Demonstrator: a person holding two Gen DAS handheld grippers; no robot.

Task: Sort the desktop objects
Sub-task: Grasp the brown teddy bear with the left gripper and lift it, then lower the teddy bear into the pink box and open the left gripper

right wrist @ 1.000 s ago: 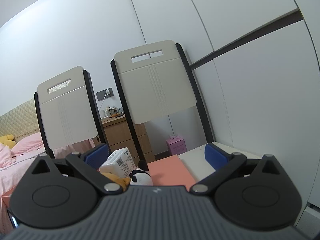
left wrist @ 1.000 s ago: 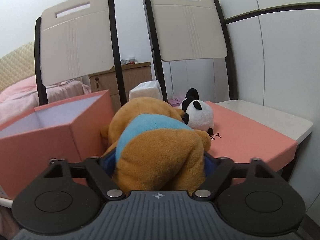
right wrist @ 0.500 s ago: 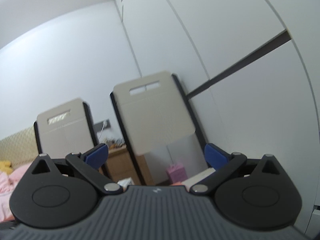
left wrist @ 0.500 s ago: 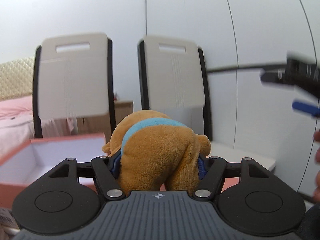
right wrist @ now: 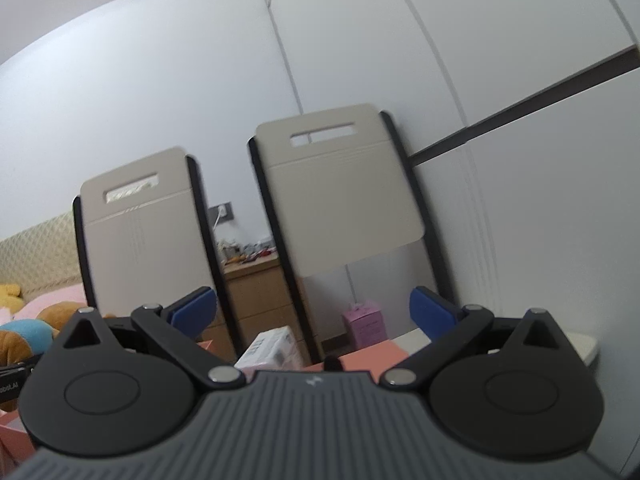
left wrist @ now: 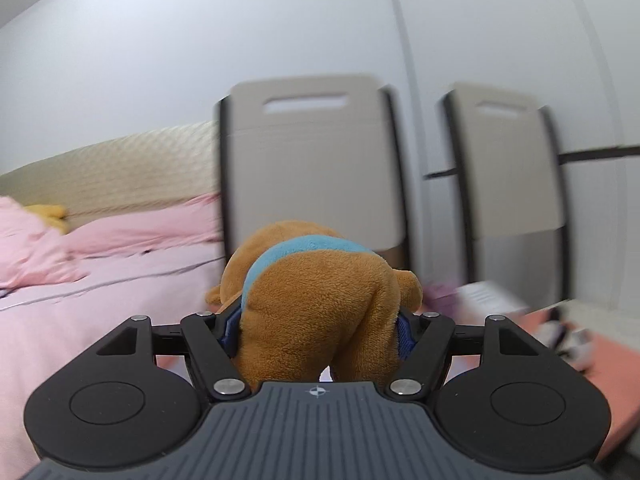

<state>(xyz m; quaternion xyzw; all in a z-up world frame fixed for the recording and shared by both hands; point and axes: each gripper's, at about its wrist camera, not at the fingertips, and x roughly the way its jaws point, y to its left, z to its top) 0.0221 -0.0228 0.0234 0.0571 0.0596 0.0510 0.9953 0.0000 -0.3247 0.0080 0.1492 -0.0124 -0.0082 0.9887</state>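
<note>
My left gripper [left wrist: 320, 330] is shut on a brown plush bear [left wrist: 320, 292] with a light blue band, held up in the air; the bear also shows at the left edge of the right wrist view [right wrist: 28, 332]. My right gripper [right wrist: 314, 312] is open and empty, raised above the pink desk mat [right wrist: 372, 354]. A white tissue pack [right wrist: 272, 346] lies on the desk ahead of it. A blurred panda plush [left wrist: 568, 338] lies on the mat at the right of the left wrist view. The pink box is mostly hidden behind the gripper body.
Two beige chair backs [right wrist: 336, 192] [right wrist: 144, 232] stand behind the desk. A bed with pink bedding [left wrist: 100, 264] is at the left. A wooden drawer unit [right wrist: 256, 296] and a small pink box [right wrist: 364, 322] stand by the white wall.
My left gripper has lifted the bear off the desk and swung left toward the bed side. My right gripper has stayed open, tilted up, then dipped slightly.
</note>
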